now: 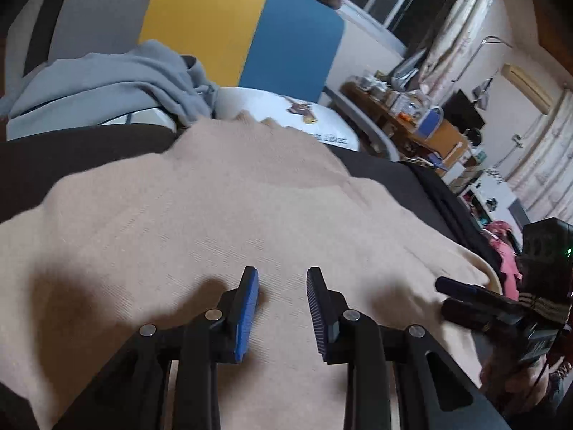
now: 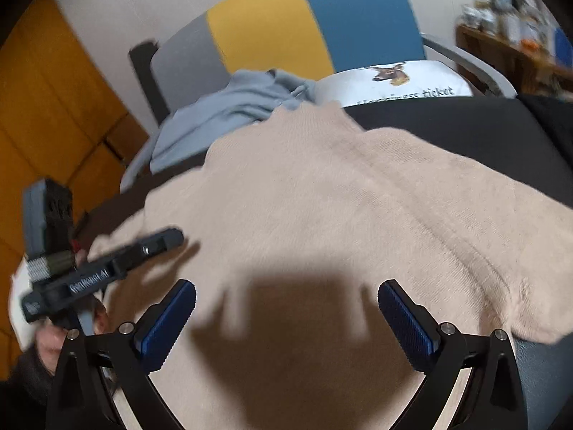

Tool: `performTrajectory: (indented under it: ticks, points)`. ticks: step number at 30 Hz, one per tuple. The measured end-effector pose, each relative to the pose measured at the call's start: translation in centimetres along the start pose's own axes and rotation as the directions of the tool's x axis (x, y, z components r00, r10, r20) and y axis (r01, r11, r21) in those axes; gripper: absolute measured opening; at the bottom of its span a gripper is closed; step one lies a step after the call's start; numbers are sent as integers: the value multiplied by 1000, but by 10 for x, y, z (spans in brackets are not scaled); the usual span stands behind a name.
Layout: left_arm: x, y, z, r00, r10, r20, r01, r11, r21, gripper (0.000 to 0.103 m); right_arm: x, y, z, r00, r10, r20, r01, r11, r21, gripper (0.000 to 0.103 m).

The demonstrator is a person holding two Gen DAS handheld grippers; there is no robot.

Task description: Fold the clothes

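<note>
A beige knit garment (image 1: 215, 215) lies spread on a dark surface and fills both views (image 2: 340, 197). My left gripper (image 1: 283, 276) hovers just above its near part, jaws partly open, nothing between them. My right gripper (image 2: 286, 290) is wide open and empty above the garment and casts a shadow on it. The right gripper also shows at the right edge of the left wrist view (image 1: 465, 297), at the garment's right edge. The left gripper shows at the left in the right wrist view (image 2: 157, 243), over the garment's left edge.
A grey hoodie (image 1: 118, 82) and a white printed pillow (image 1: 304, 118) lie behind the garment. A grey, yellow and blue panel (image 1: 232, 25) stands behind them. A cluttered wooden desk (image 1: 422, 118) is at the right; an orange wall (image 2: 46, 107) at the left.
</note>
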State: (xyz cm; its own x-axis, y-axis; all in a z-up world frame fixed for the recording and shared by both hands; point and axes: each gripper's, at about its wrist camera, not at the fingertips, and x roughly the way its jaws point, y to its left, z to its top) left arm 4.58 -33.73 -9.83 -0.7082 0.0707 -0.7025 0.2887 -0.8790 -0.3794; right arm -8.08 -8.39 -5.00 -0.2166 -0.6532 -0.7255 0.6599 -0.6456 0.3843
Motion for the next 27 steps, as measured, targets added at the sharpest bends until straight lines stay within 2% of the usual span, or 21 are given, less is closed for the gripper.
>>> performTrajectory:
  ticks: [3,7,12,13,16,17,21,25,27]
  points:
    - [3,7,6,1000,28,8,-28,1000,7,28,4,-19,11,999,33,27,-36,996,86,103]
    - [9,16,21,999,37,30,-38,999,7,28,14,-28,22,998,52,37,-57,989,136,103]
    - [26,38,22,994,106,7,-106,994,-24,29,43,-37,35,1000,-5,-2,5,987,159,103]
    - [28,45,20,994,106,6,-106,993,-44,28,49,-38,34,1000,-7,-3,7,987,162,103]
    - [21,72,17,999,22,37,-16,989,-144,25,63,-32,36,999,-36,29,32,991,128,103]
    - [19,77,17,999,23,45,-16,988,-153,21,67,-27,37,998,-50,39,45,993,113,103]
    - [12,88,20,997,55,55,-48,991,-127,20,82,-8,37,992,-102,72,98,993,61,103]
    - [5,101,21,995,84,57,-77,990,-118,20,85,1,33,994,-79,74,75,996,48,103]
    - [2,108,20,995,79,58,-71,988,-134,16,79,-2,27,995,-29,92,22,997,77,103]
